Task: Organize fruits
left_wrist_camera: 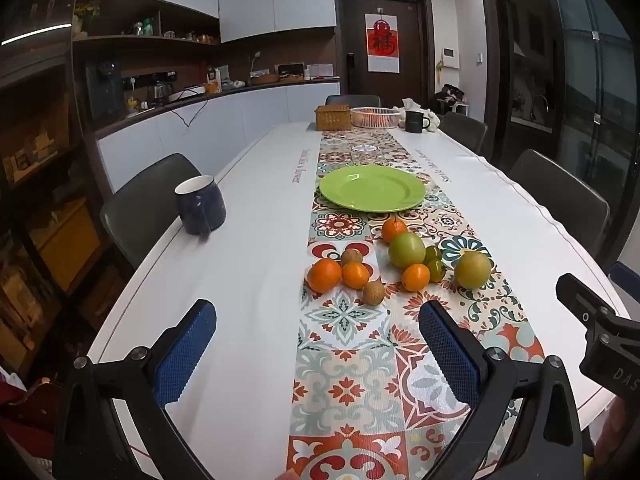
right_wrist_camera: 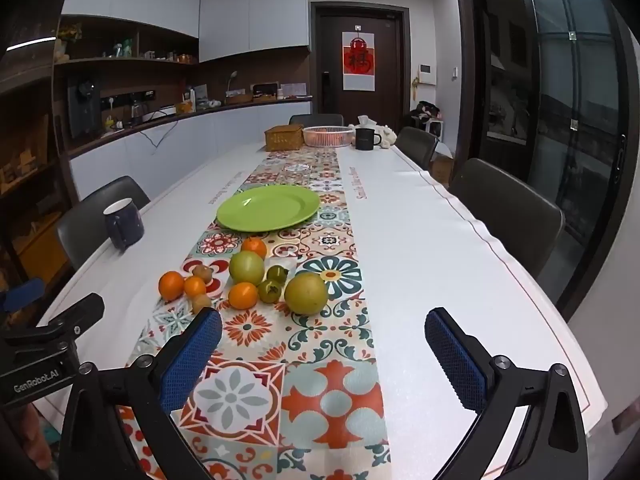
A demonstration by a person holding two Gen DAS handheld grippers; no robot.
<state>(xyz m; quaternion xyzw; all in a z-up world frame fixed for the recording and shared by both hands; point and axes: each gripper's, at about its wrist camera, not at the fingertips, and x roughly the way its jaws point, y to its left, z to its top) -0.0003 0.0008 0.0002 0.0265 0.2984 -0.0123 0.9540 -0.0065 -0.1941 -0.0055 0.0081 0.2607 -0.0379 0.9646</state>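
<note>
A cluster of fruit lies on the patterned table runner (left_wrist_camera: 344, 392): several oranges (left_wrist_camera: 324, 275), a large green fruit (left_wrist_camera: 407, 249), a yellow-green round fruit (left_wrist_camera: 472, 269), small green persimmons (left_wrist_camera: 436, 270) and small brown fruits (left_wrist_camera: 373, 293). An empty green plate (left_wrist_camera: 372, 188) sits beyond them. My left gripper (left_wrist_camera: 318, 334) is open and empty, above the table short of the fruit. My right gripper (right_wrist_camera: 324, 338) is open and empty, short of the yellow-green fruit (right_wrist_camera: 306, 293); the plate (right_wrist_camera: 269, 207) lies farther back.
A dark blue mug (left_wrist_camera: 200, 204) stands at the table's left edge. At the far end are a wicker box (left_wrist_camera: 333, 117), a pink basket (left_wrist_camera: 375, 116) and a black mug (left_wrist_camera: 415, 121). Dark chairs (right_wrist_camera: 508, 216) line both sides.
</note>
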